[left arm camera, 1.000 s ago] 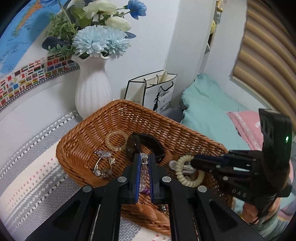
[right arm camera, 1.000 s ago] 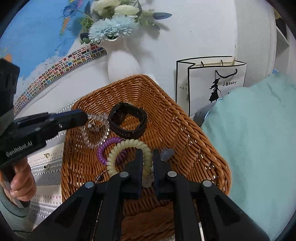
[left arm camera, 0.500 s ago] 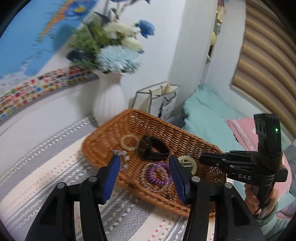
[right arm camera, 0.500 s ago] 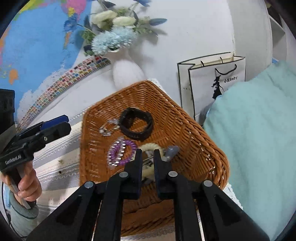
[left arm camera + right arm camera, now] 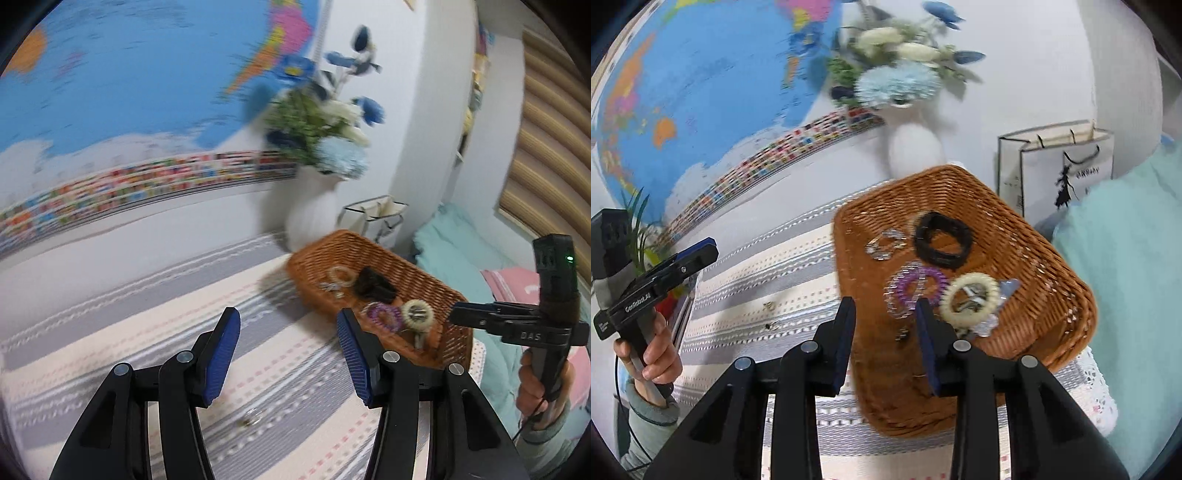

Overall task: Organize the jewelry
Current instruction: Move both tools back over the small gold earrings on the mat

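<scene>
A brown wicker basket (image 5: 1004, 206) (image 5: 424, 273) holds a black bracelet (image 5: 942, 240), a purple coil hair tie (image 5: 918, 282) (image 5: 382, 314), a cream coil hair tie (image 5: 971, 297) (image 5: 417, 315), a clear bead bracelet (image 5: 341, 275) and a silver charm piece (image 5: 884, 243). My left gripper (image 5: 288, 350) is open and empty above the striped cloth, left of the basket. My right gripper (image 5: 884, 332) is open and empty at the basket's near rim. Small rings lie loose on the cloth (image 5: 770, 306) (image 5: 251, 417).
A white vase of blue and white flowers (image 5: 912, 144) stands behind the basket against a world map. A white paper bag (image 5: 1060, 173) stands at the right. Teal bedding (image 5: 1126, 277) lies right of the striped cloth (image 5: 147, 332).
My left gripper let go of the purple hair tie, opened and drew back left out of the basket. My right gripper opened, left the cream hair tie in the basket and drew back.
</scene>
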{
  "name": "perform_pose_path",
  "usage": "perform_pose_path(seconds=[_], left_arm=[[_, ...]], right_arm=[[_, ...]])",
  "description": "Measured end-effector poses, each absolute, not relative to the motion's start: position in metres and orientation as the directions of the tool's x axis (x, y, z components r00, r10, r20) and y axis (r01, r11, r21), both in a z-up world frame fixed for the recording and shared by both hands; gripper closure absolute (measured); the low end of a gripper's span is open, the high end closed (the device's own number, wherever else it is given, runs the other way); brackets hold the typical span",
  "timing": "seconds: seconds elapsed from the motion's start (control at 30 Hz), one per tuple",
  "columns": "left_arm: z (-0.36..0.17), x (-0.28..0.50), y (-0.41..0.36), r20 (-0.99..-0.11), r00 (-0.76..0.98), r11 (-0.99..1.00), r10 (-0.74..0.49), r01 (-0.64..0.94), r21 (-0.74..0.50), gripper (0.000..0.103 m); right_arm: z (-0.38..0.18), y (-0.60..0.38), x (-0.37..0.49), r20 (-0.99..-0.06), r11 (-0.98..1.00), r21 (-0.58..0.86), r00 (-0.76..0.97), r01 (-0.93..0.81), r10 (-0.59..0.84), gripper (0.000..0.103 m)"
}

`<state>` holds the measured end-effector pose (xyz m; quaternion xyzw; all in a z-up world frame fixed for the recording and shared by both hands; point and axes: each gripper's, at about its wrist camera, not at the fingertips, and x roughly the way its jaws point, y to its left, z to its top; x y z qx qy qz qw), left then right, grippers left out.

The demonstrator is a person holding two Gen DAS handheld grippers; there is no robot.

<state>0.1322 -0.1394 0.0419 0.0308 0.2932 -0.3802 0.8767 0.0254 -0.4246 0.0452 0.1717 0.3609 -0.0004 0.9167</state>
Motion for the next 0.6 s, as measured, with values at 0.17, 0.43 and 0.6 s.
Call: perform_pose_path(seconds=[0.17, 0.43, 0.6], left_arm=[[0.035, 0.136, -0.098, -0.534, 0.57, 0.746, -0.624, 0.637, -0.192, 0.047], [0.01, 0.148, -0.065, -0.588, 0.56, 0.776, -0.583, 0.599, -0.2, 0.047], [-0.023, 0.163, -0.065, -0.679, 0.517, 0.797, -0.522, 0.579, -0.172, 0.047]], right_arm=[[0.06, -0.377, 0.026, -0.658, 0.969, 0.244, 0.741, 0.042, 0.134, 0.067], [0.053, -0.309, 0.039, -0.69, 0.98, 0.183, 0.7, -0.074, 0.181, 0.067], [0.027, -0.291, 0.059, -0.731, 0.971, 0.207, 0.642, -0.117, 0.234, 0.067]])
